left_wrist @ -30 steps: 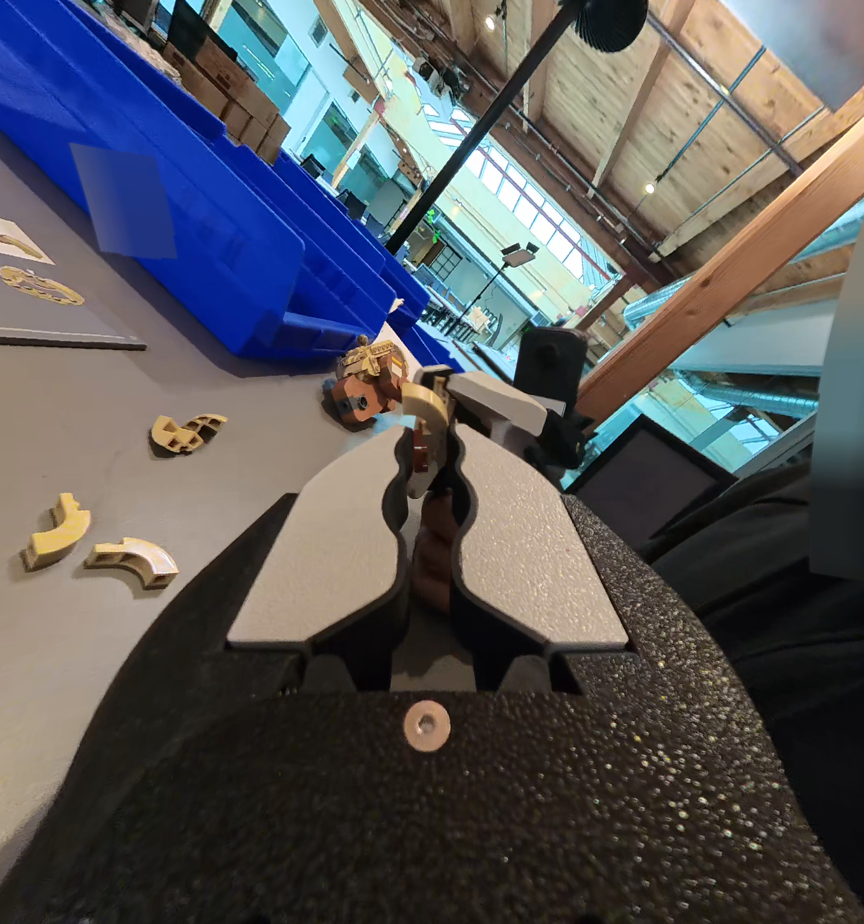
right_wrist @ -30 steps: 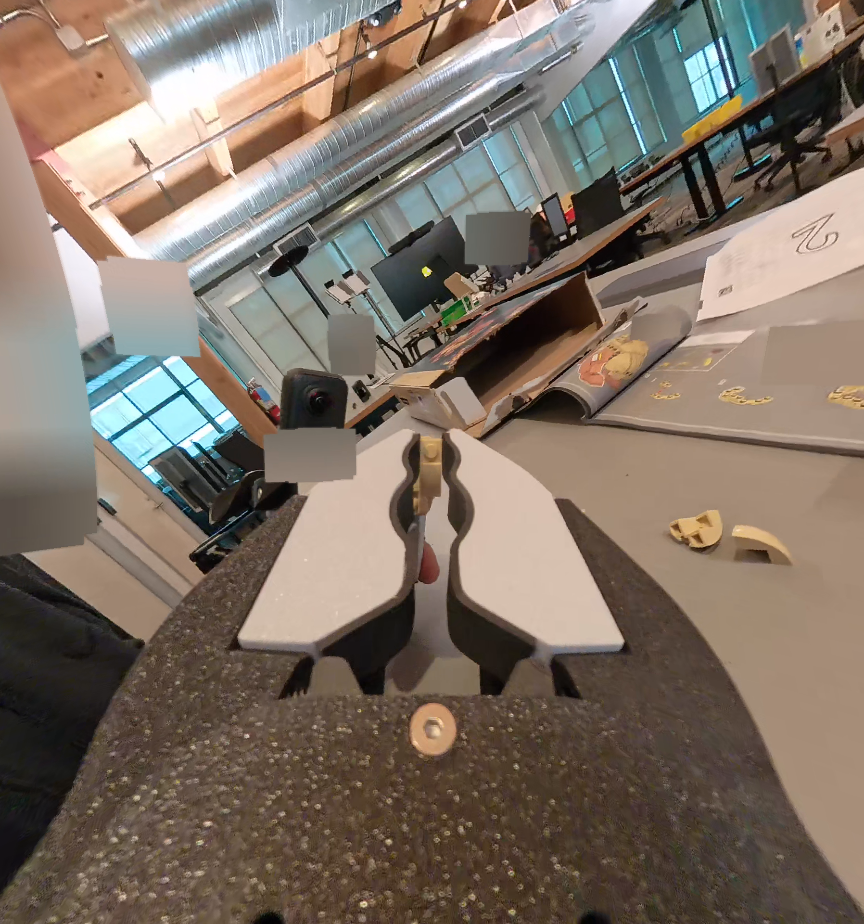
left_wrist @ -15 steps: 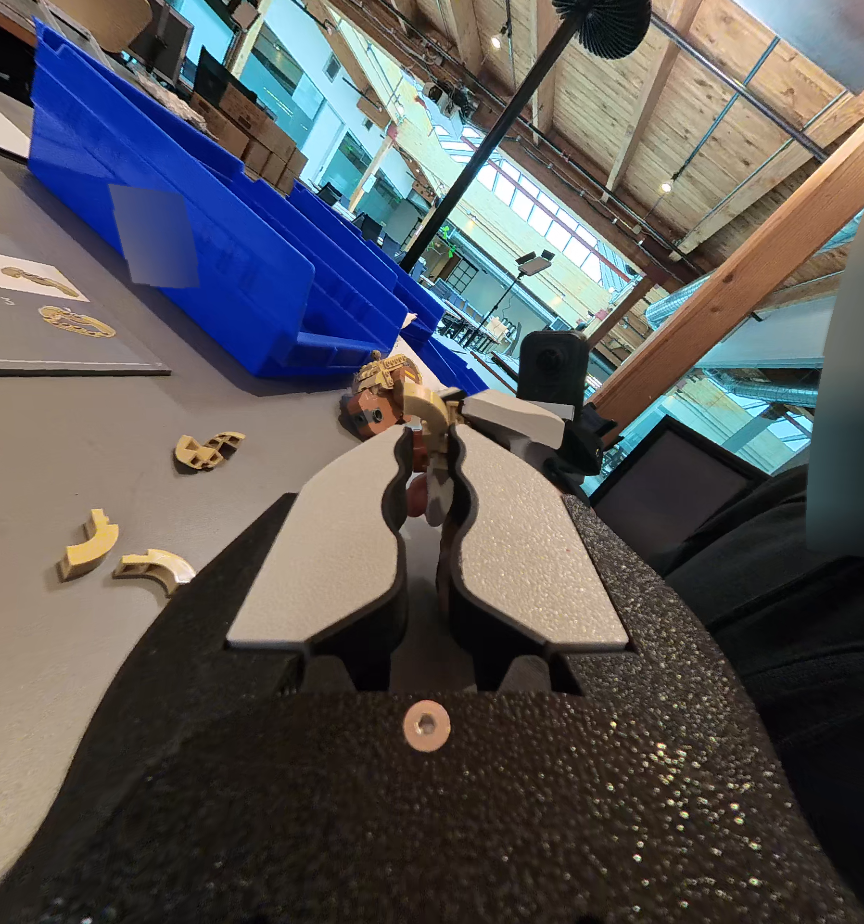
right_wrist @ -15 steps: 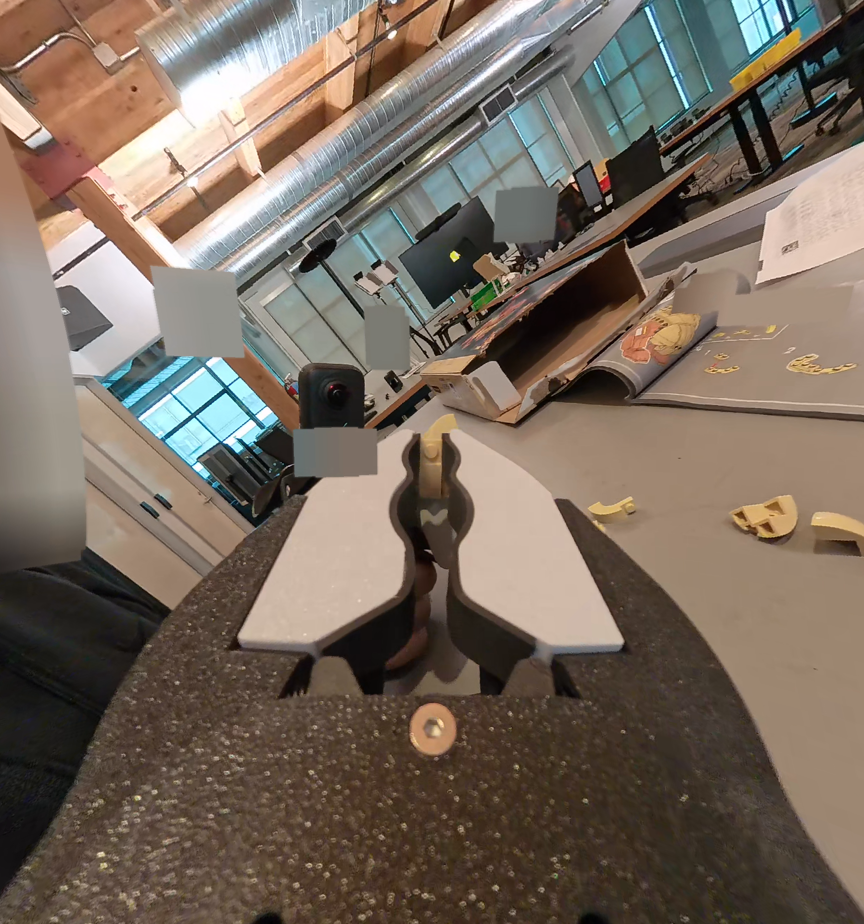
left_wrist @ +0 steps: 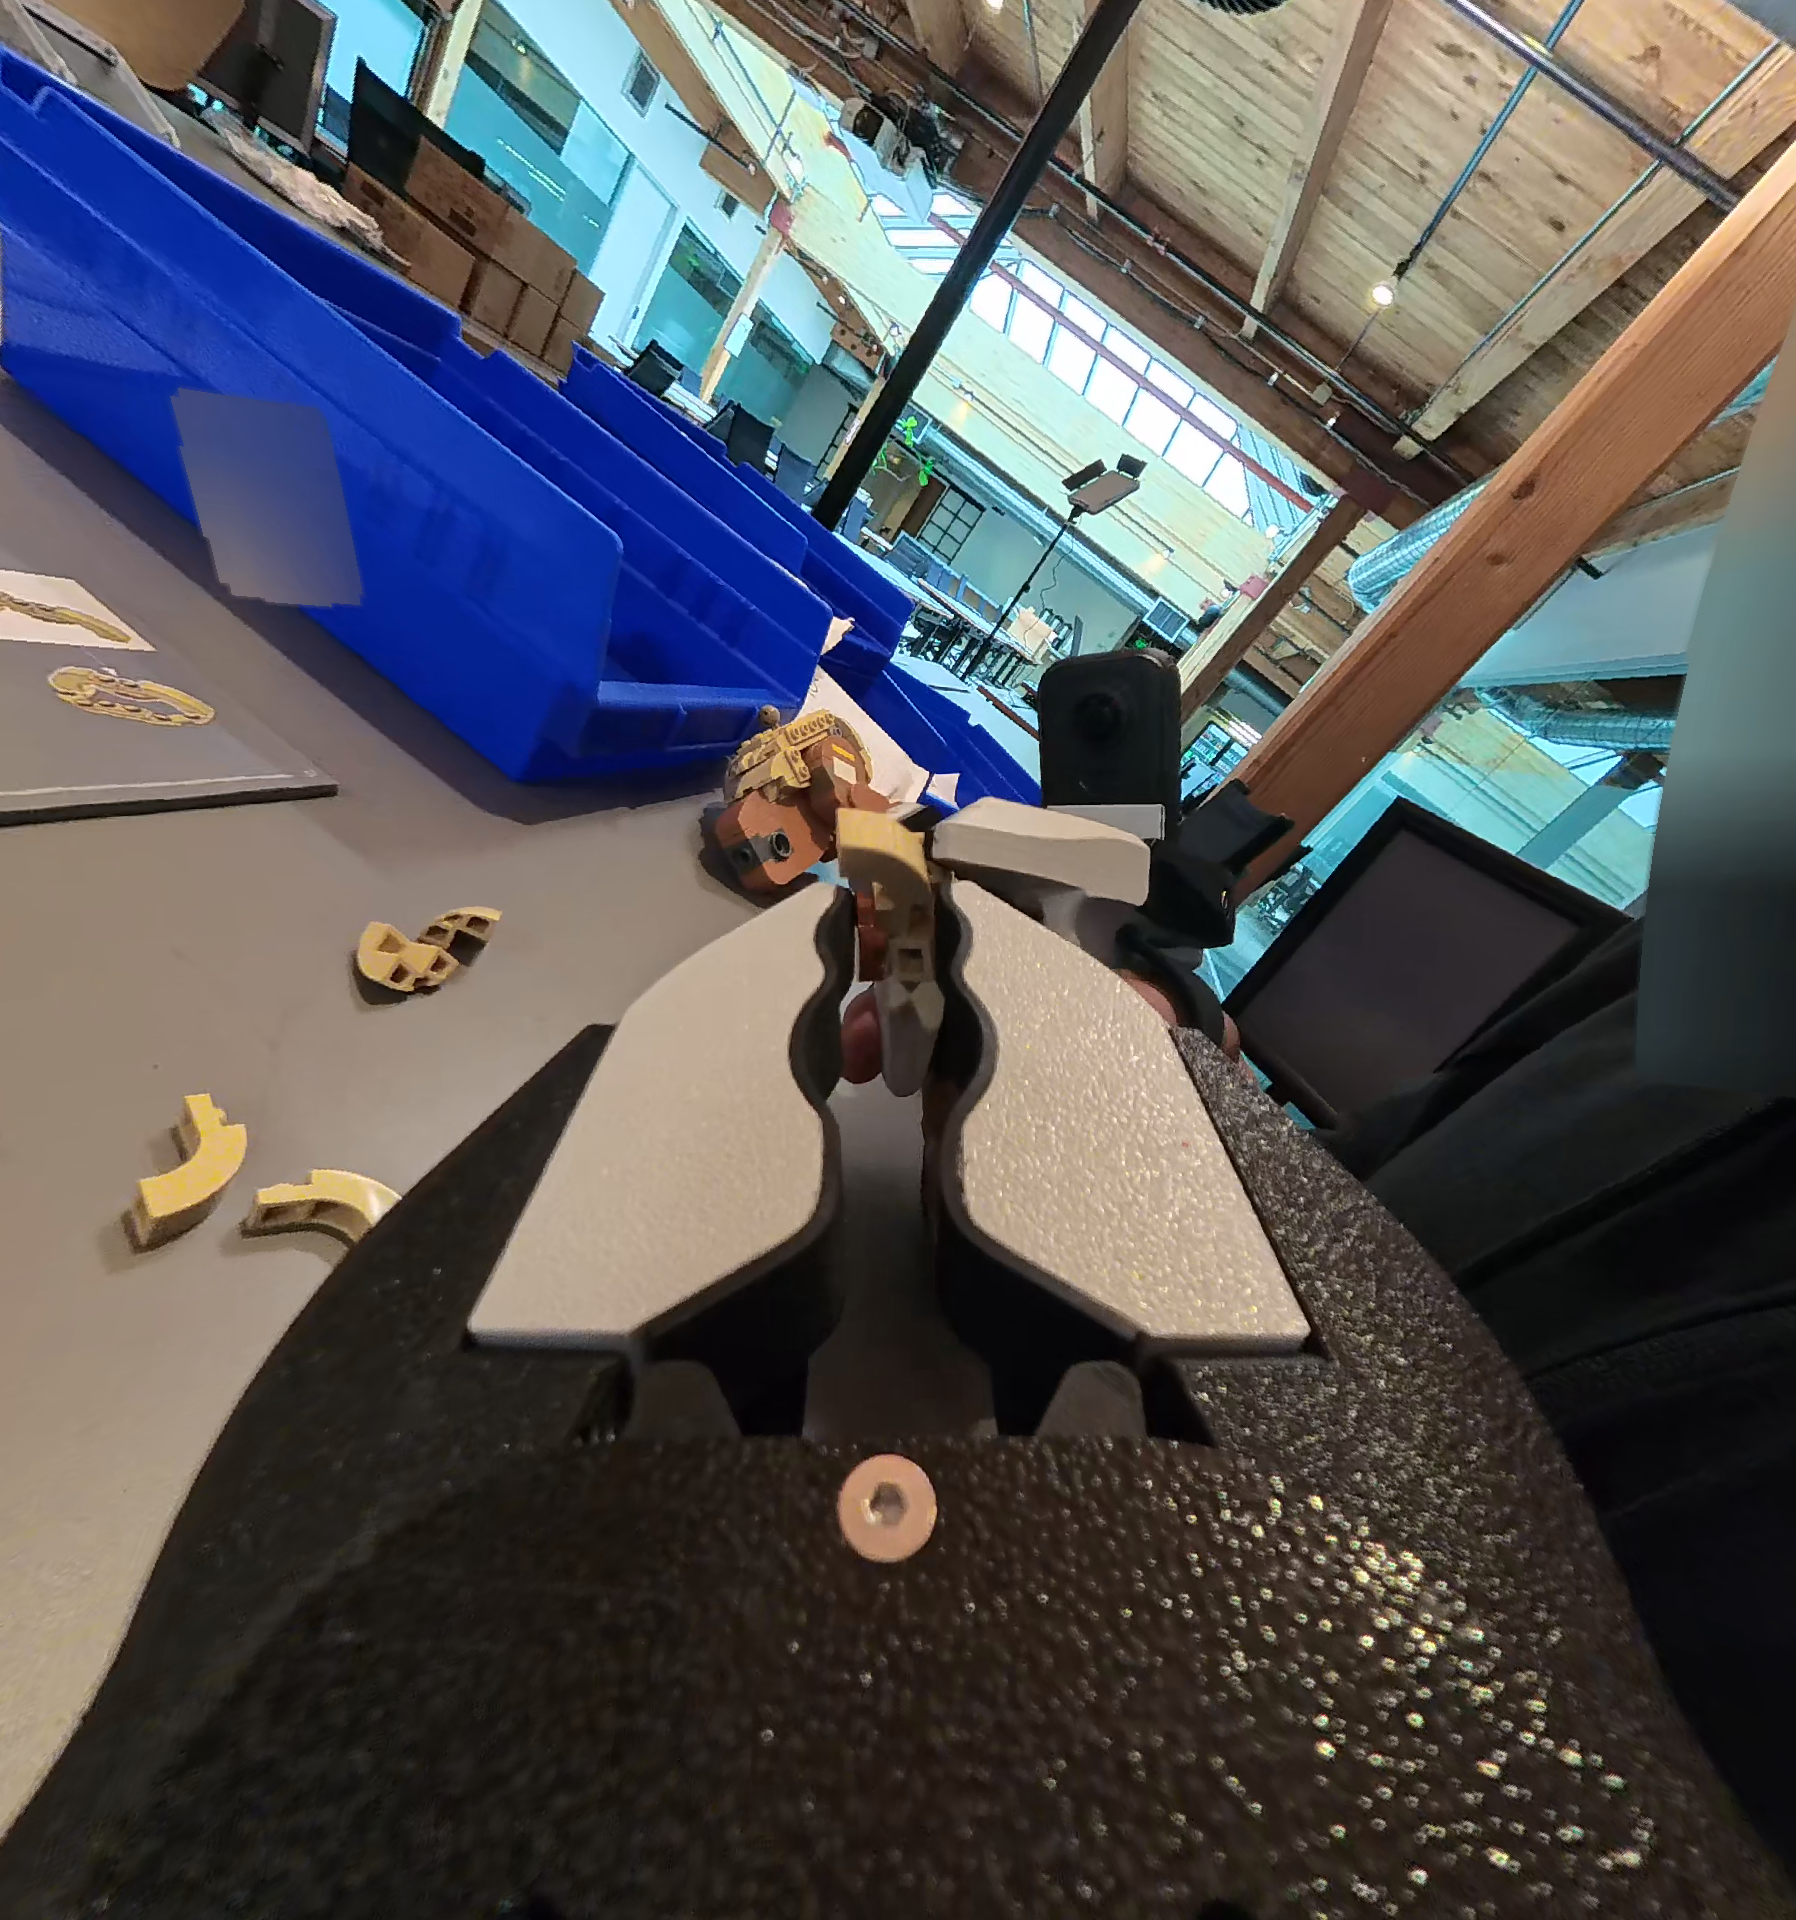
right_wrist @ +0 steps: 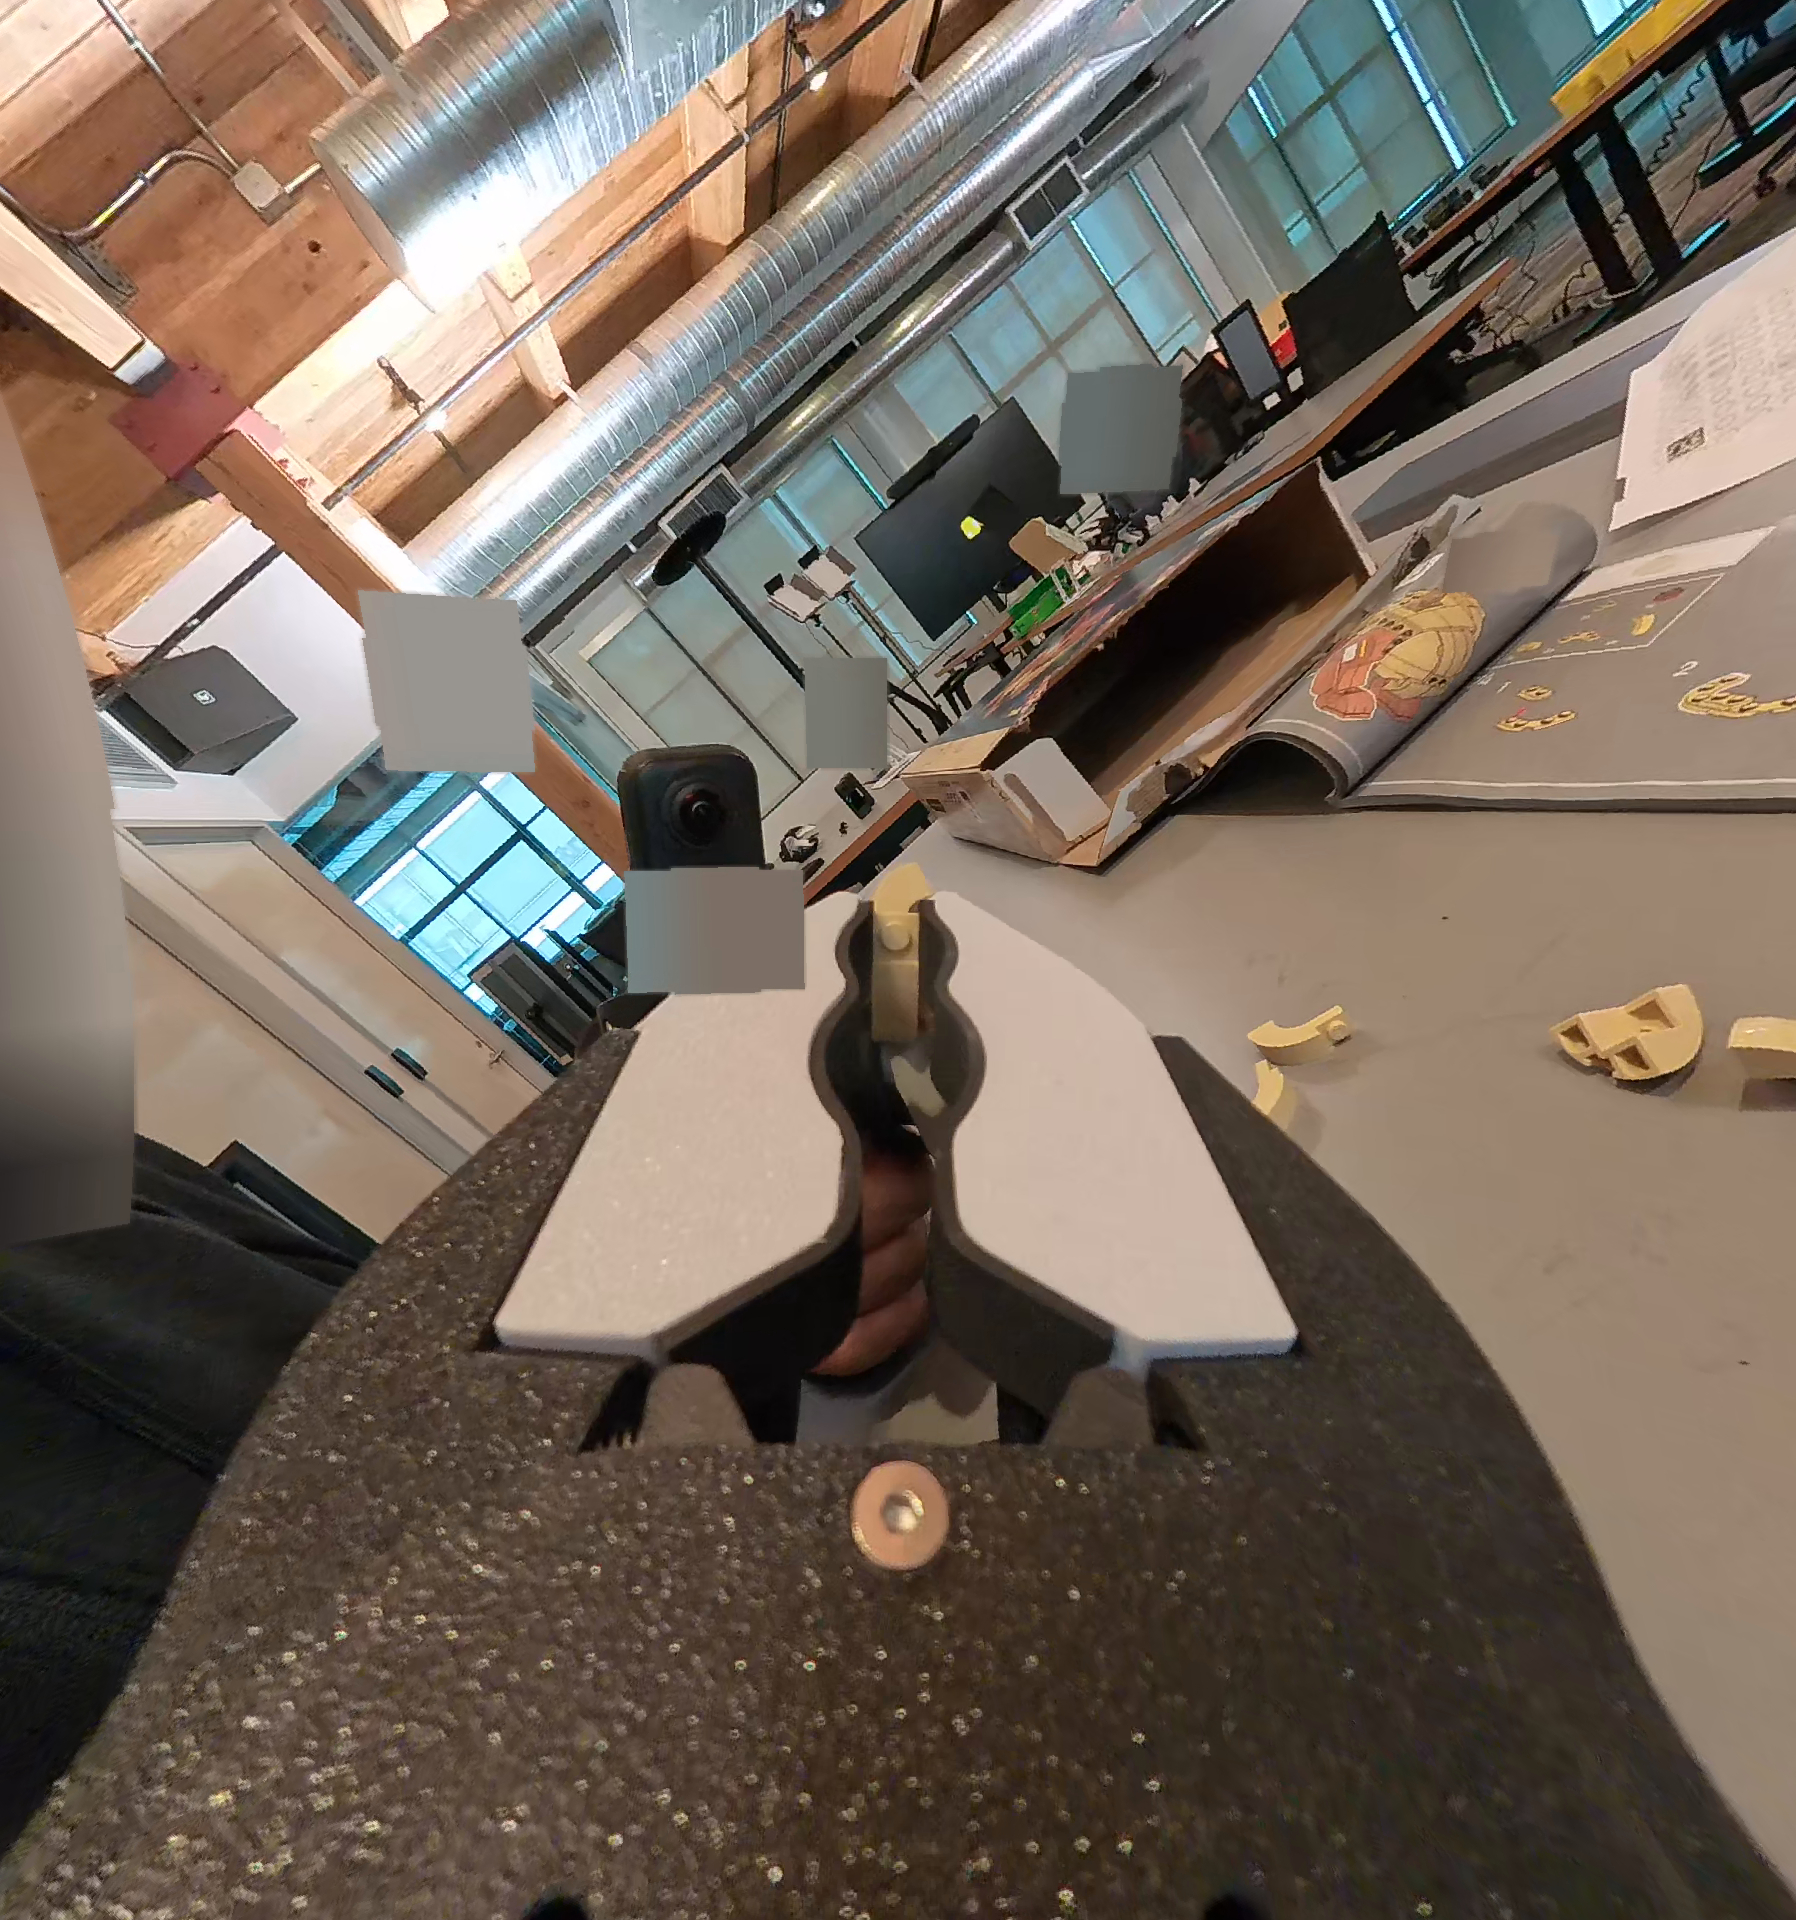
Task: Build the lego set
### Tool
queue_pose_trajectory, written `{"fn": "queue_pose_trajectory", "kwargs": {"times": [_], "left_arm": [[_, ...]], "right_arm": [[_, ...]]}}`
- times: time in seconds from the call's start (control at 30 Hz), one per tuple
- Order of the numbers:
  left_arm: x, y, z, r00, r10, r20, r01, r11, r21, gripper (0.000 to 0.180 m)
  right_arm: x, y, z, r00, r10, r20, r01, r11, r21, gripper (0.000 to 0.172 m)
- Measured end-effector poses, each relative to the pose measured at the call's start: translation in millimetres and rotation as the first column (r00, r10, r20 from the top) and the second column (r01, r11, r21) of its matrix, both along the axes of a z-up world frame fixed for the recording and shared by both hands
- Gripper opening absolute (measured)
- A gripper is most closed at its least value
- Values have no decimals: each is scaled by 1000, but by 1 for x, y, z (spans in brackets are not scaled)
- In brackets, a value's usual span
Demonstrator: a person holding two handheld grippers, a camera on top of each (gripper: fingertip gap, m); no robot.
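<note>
Each tool grips 1 end of a tan-brown brick piece (raised above the table).

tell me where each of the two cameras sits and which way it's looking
Left wrist view: on the left gripper, looking along its fingers over the grey table toward blue bins; the right gripper shows ahead.
Right wrist view: on the right gripper, facing a booklet and cardboard box; knuckles show below.
Shared: the tan brick piece, loose tan pieces, the table.
</note>
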State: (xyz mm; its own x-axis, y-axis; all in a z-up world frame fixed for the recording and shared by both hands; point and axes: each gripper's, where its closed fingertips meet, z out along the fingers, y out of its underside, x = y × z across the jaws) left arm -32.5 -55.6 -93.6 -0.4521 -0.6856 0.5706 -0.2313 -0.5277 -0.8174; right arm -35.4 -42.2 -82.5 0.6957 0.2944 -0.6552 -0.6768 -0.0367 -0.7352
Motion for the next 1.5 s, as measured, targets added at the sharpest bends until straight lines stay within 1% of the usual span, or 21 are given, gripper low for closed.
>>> {"fn": "queue_pose_trajectory", "kwargs": {"times": [0.1,0.2,0.27,0.4,0.53,0.6,0.7,0.73,0.87,0.97,1.2,1.3,1.37,1.5], "left_arm": [[0,0,0,1000,-14,-3,14,1000,-10,14],[0,-1,0,999,-44,-13,43,998,-48,14],[0,-1,0,998,-66,-22,63,994,-94,14],[1,-1,3,991,-132,-26,122,962,-244,14],[2,0,3,988,-148,-33,133,951,-278,14],[3,-1,2,989,-140,-39,125,956,-267,16],[5,-9,-3,988,-135,-69,121,975,-186,21],[7,-9,-5,990,-120,-77,106,981,-163,19],[6,-8,-3,991,-120,-66,107,979,-173,16],[6,-8,-3,990,-123,-66,110,980,-167,16],[2,-11,-1,989,-140,-42,132,981,-144,15],[2,-6,1,992,-125,-26,119,979,-163,15],[1,-4,3,993,-119,-15,115,980,-164,15],[1,-5,1,995,-97,-11,96,992,-82,15]], "right_arm": [[0,0,0,1000,11,-21,-11,1000,1,7],[0,1,0,998,29,-53,-29,1000,4,7],[0,1,0,996,43,-82,-42,999,9,7],[0,2,4,989,69,-129,-65,997,30,7],[2,3,3,988,61,-144,-58,998,26,7],[4,4,2,988,46,-147,-44,999,17,7],[4,6,1,988,32,-152,-30,999,9,7],[3,6,1,988,30,-152,-29,1000,8,7],[4,7,2,991,16,-130,-16,1000,-1,7],[3,6,2,993,31,-117,-31,1000,-2,7],[-1,2,4,996,87,-34,-87,996,-6,7],[0,-3,7,995,96,-26,-96,995,18,13],[2,-5,6,996,92,-5,-92,996,12,13],[0,-7,-1,992,90,83,-87,995,-40,13]]}}
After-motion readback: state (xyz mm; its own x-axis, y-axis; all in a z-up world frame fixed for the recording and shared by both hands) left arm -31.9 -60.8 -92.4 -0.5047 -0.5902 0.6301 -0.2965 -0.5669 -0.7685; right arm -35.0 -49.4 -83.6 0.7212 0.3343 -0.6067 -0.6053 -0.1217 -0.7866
